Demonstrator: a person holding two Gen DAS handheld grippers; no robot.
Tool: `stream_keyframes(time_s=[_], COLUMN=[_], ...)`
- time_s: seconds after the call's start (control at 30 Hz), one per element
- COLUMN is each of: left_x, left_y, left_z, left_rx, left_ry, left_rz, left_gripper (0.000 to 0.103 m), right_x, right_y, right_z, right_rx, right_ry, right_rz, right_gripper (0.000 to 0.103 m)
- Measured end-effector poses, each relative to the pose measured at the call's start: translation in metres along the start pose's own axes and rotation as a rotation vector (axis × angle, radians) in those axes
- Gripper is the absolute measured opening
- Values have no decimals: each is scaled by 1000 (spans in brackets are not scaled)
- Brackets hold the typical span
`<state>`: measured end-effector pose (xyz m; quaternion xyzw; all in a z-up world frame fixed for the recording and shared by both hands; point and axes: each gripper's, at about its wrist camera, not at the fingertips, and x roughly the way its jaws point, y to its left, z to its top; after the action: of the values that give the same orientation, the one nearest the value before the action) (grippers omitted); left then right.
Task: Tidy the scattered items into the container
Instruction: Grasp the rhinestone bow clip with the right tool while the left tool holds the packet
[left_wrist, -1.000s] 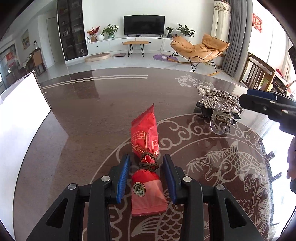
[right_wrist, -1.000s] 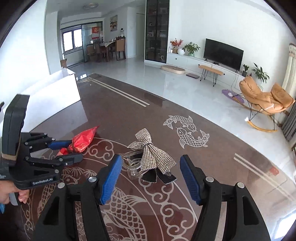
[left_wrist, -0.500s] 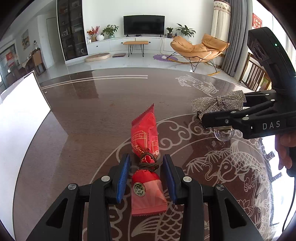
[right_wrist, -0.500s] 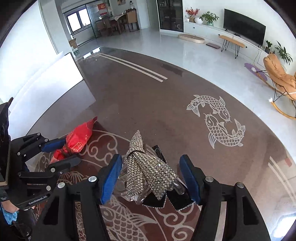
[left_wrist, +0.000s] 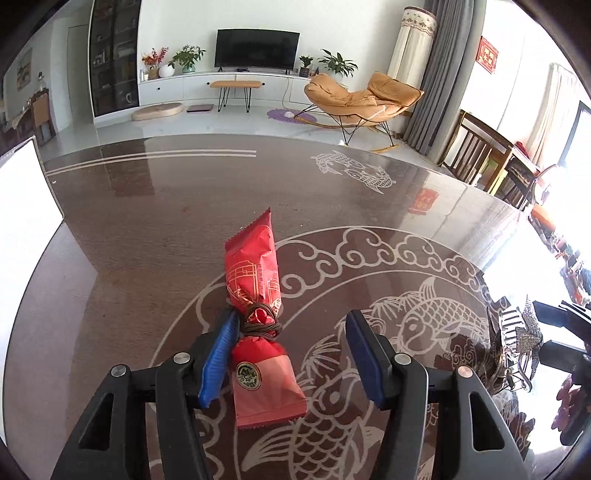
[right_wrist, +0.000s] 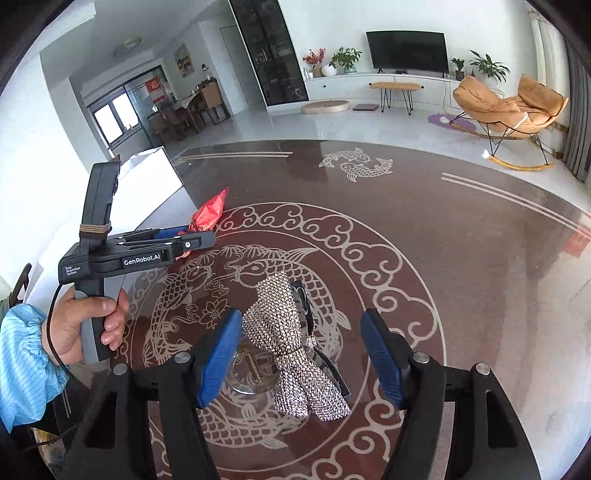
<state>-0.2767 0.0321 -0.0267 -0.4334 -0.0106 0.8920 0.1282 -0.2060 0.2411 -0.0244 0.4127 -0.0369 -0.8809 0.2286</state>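
Glossy table, left gripper jaws opening, red packet between

Black handheld grippers with blue pads

The left black plastic two-finger gripper reads "GenRobot.AI" in white (a dark cable trails below); silver screws stud the right black gripper; a light-blue ribbed-cuff sleeve.

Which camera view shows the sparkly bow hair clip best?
The right wrist view shows the sparkly bow hair clip best: it lies whole and central on the table, between the open fingers. The left wrist view catches it only at the right edge, small and distorted.
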Motion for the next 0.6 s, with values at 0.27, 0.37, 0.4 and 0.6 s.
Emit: stream_keyframes(time_s=[0.27,0.37,0.4,0.6], left_x=[18,24,25,10], left_y=[-15,-13,-12,-14], left_z=[16,20,21,14], left_rx=[39,37,38,105], left_ry=[64,69,70,30], left_rz=[136,133,130,97], left_gripper=[95,97,97,24], right_x=[11,37,45,41], right_y=[25,28,26,15], right_z=[7,7,6,-10], right_rx=[-236,-269,-266,-149], right_ry=[-1,85,132,124], right_rz=[-20,-13,-13,3], right_gripper=[68,69,68,58])
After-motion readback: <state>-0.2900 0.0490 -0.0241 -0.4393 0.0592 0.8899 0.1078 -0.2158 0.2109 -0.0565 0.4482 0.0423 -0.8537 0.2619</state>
